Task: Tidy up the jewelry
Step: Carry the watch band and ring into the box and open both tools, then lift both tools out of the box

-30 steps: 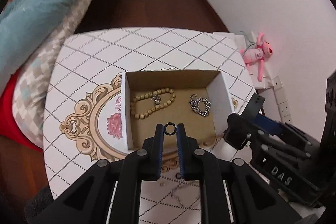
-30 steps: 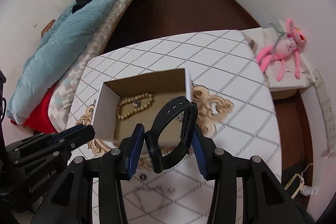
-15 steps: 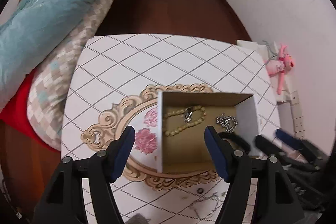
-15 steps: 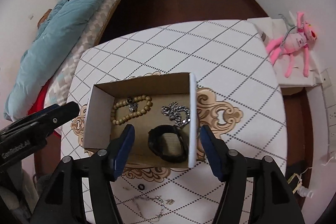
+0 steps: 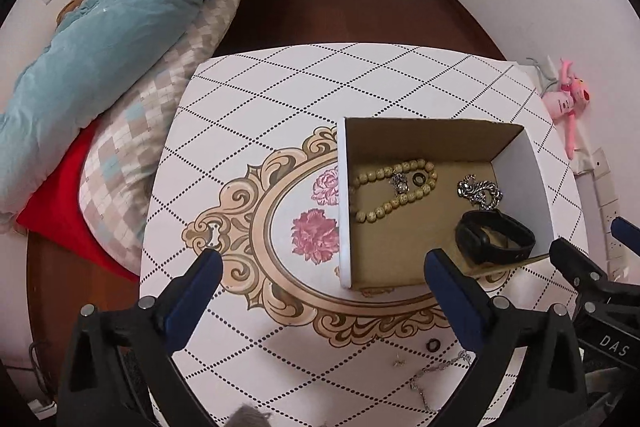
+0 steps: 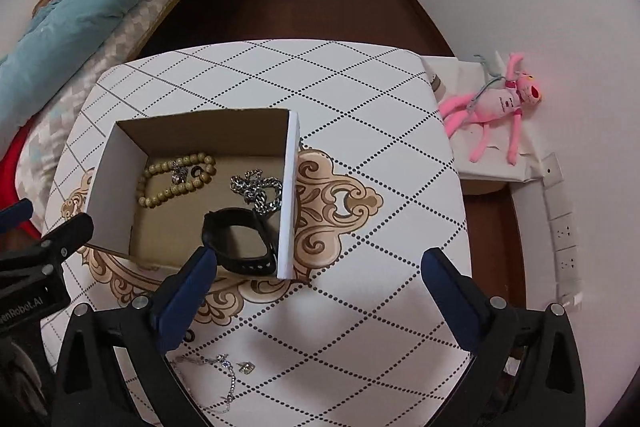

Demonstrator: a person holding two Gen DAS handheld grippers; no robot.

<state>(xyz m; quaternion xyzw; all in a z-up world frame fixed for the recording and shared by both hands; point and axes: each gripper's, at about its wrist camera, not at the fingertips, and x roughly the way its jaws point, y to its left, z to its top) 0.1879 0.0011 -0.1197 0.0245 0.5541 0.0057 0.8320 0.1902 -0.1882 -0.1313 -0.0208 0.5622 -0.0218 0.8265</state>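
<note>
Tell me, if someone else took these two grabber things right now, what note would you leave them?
Left gripper: open, holding nothing. Right gripper: open, holding nothing.
In the cardboard box: bead bracelet, small black ring by the beads, silver chain, black band.
Left on the table, near edge: another black ring, thin silver chain, small earring. Box those next.

Box [image 6: 289, 187]: open top, upright walls bar entry from the sides.
Box floor: beads [image 5: 394, 187], chain [image 5: 480, 191], band [image 5: 494, 237]; bare patch near left wall.
Tabletop [image 6: 360, 307]: bare right of box; necklace [image 6: 224, 375] near front edge.
</note>
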